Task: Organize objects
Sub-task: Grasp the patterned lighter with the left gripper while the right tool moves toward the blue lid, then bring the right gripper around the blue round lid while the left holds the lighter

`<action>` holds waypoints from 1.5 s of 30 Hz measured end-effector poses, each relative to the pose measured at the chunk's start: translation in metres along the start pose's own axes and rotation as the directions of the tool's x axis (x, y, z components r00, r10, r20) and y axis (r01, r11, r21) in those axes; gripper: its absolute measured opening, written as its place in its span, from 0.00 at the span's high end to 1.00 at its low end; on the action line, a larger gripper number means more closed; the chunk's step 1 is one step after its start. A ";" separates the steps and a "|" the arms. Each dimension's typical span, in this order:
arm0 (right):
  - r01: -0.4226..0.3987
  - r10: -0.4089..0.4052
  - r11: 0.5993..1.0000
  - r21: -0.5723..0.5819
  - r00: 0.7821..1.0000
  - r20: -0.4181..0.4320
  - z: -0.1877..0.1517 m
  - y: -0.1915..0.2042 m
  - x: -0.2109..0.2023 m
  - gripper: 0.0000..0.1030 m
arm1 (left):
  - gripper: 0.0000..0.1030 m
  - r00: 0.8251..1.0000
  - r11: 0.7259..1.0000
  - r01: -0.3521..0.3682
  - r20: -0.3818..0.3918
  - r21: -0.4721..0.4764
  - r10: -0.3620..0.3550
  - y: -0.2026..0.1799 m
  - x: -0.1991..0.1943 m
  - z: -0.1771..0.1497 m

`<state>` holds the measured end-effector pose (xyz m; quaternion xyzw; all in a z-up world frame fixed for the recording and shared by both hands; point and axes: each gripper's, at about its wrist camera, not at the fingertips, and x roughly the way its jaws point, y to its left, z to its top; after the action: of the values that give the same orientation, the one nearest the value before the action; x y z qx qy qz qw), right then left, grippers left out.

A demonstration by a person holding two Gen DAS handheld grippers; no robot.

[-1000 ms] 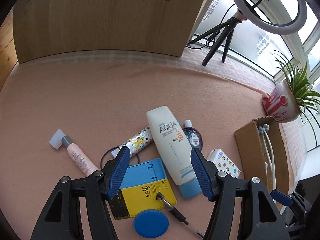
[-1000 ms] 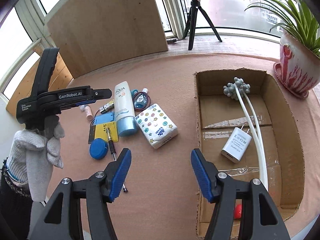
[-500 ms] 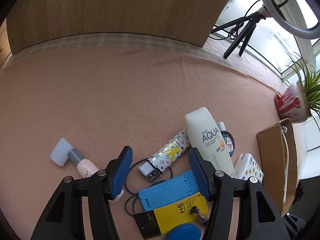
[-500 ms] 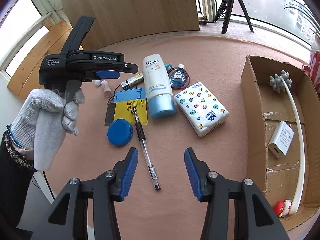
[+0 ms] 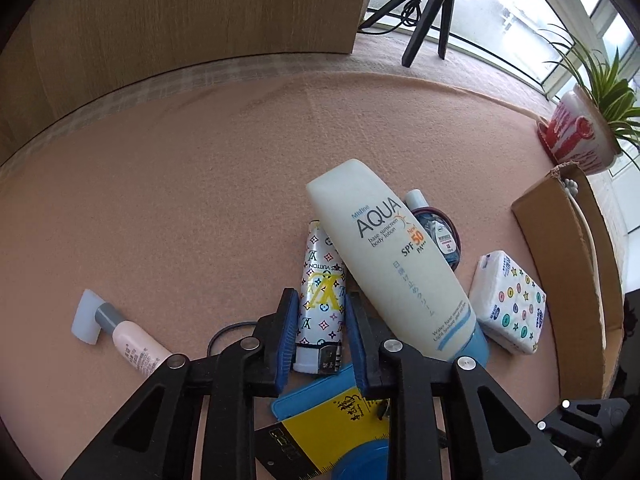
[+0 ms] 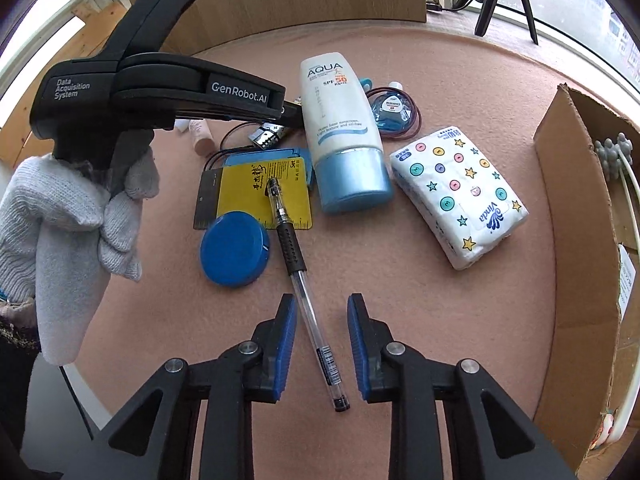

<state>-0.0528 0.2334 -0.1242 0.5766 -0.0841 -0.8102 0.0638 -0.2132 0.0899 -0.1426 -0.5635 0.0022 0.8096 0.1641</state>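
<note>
since the earlier frames both grippers have come down over the clutter and their jaws have just been closing. the left gripper (image 5: 320,332) now straddles the patterned lighter (image 5: 320,300), pads touching or just beside its sides; a firm clench cannot be confirmed. the right gripper (image 6: 320,344) is released, the pen (image 6: 310,312) lying between its pads untouched. step in hand: picking up both items near the table's front edge. next move calls for full closure, then a lift toward the cardboard box (image 6: 576,240) at the right edge. the box holds a white massage stick (image 6: 628,184); the rest is cropped.
</note>
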 end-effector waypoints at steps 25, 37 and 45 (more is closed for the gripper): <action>0.035 -0.037 0.997 0.071 0.999 0.029 -0.018 -0.024 -0.016 0.98 | 0.76 1.000 1.000 0.002 0.017 0.008 -0.002 0.004 -0.056 -0.129; -0.052 0.052 0.999 -0.003 0.993 0.103 -0.013 0.000 -0.033 0.56 | 0.37 0.998 0.998 -0.054 0.026 -0.036 0.055 0.028 -0.075 -0.155; -0.055 0.057 0.996 -0.067 0.998 0.025 -0.011 0.031 -0.010 0.56 | 0.37 0.997 0.998 -0.061 0.056 -0.022 0.062 0.033 -0.085 -0.146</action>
<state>-0.0389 0.2045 -0.1120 0.5605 -0.0741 -0.8182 0.1043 -0.0622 0.0088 -0.1247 -0.5418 0.0065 0.8298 0.1334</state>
